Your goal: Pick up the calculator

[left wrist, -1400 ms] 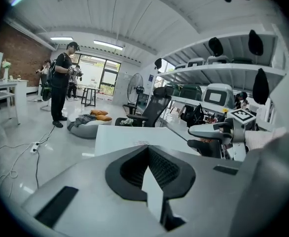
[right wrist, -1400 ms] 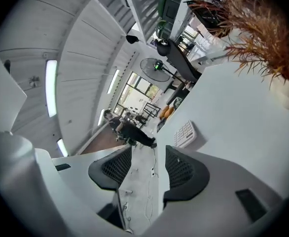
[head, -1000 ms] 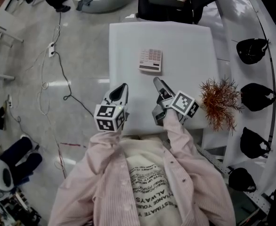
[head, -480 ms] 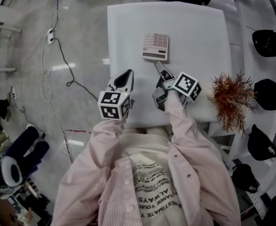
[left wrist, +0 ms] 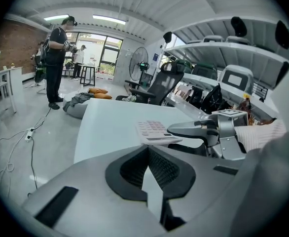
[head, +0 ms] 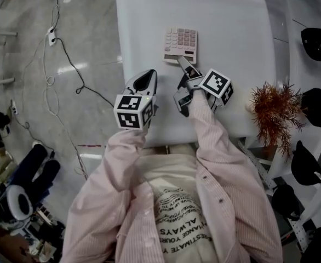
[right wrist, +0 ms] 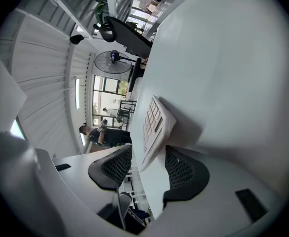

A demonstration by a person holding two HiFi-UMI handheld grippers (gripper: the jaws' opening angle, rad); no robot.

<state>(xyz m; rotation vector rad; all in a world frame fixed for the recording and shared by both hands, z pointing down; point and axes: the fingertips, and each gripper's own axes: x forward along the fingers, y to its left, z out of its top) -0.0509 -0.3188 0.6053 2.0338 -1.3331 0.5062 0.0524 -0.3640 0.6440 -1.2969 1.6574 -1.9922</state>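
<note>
The left tongs [head: 145, 80] hang over the near edge of the white counter [head: 231, 32]. In the left gripper view their dark pads [left wrist: 134, 164] meet in a closed V with nothing between them. Just to their right, the right tongs [head: 179, 81] are rolled on their side and spread wide. In the right gripper view the calculator [right wrist: 152, 127] has its near edge in the gap between the two pads [right wrist: 186, 174], and I cannot tell whether either pad touches it. The rest of the calculator [head: 180, 45] lies flat on the counter just ahead of the right tongs, keys up, ahead and to the right of the left tongs. Well to the right of the right tongs stands a rust-coloured dried plant [head: 273, 114]. Far beyond the left tongs, past the counter, are an office chair [left wrist: 159, 85] and a standing person [left wrist: 55, 58].
</note>
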